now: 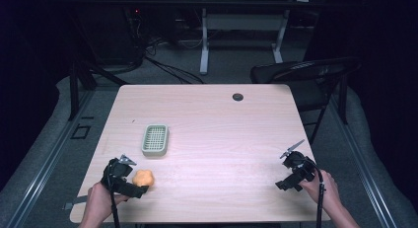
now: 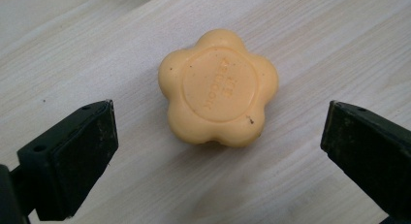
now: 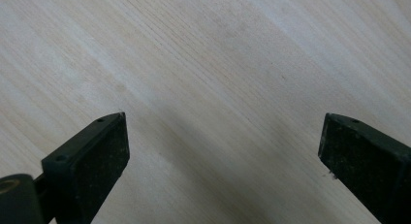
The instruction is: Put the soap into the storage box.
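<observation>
An orange flower-shaped soap (image 1: pixel 143 177) (image 2: pixel 218 88) lies on the wooden table (image 1: pixel 207 134) near the front left. My left gripper (image 1: pixel 129 181) (image 2: pixel 218 151) is open right beside it; its two black jaws stand wide on either side of the soap and a little short of it, touching nothing. A pale green soap dish (image 1: pixel 156 140) with a slotted grid sits just beyond the soap. Over bare wood at the front right, my right gripper (image 1: pixel 291 177) (image 3: pixel 223 156) is open with nothing between its jaws.
A dark round grommet (image 1: pixel 238 96) is set in the table near its far edge. A black folding chair (image 1: pixel 305 72) stands behind the table's far right corner. Cables and white desk legs (image 1: pixel 204 45) lie on the floor beyond.
</observation>
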